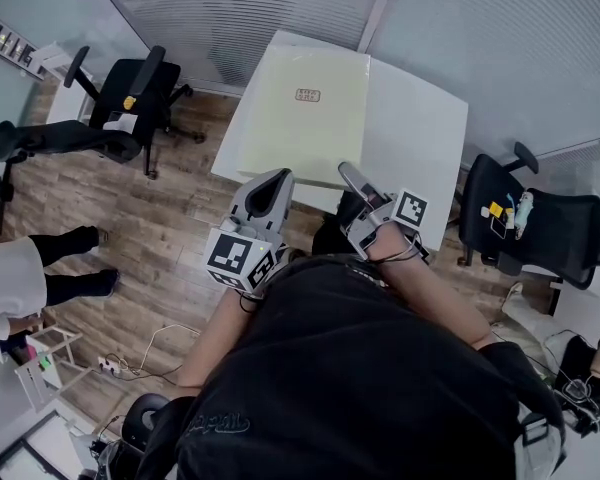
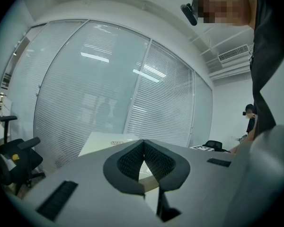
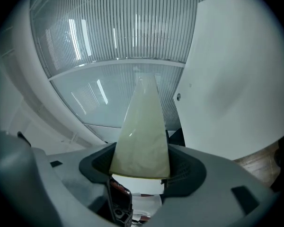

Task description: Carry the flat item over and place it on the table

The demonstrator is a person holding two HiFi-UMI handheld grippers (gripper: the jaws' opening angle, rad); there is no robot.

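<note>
A pale yellow flat board [image 1: 300, 118] with a small label lies on the white table [image 1: 415, 128]. My right gripper [image 1: 348, 173] is turned on its side at the board's near edge. In the right gripper view the board [image 3: 142, 131] runs out from between the jaws, which are shut on it, and my right gripper [image 3: 142, 168] has the table [image 3: 236, 79] beside it. My left gripper [image 1: 273, 183] hovers at the near edge too, left of the right one. Seen from the left gripper view, my left gripper [image 2: 143, 143] is shut, pads touching, holding nothing, with the board [image 2: 102, 143] beyond.
Black office chairs stand at the left [image 1: 130, 103] and at the right [image 1: 540, 223] of the table. A person [image 1: 20, 278] stands at the left edge on the wood floor. Glass walls with blinds [image 1: 240, 8] run behind the table. Cables [image 1: 130, 363] lie on the floor.
</note>
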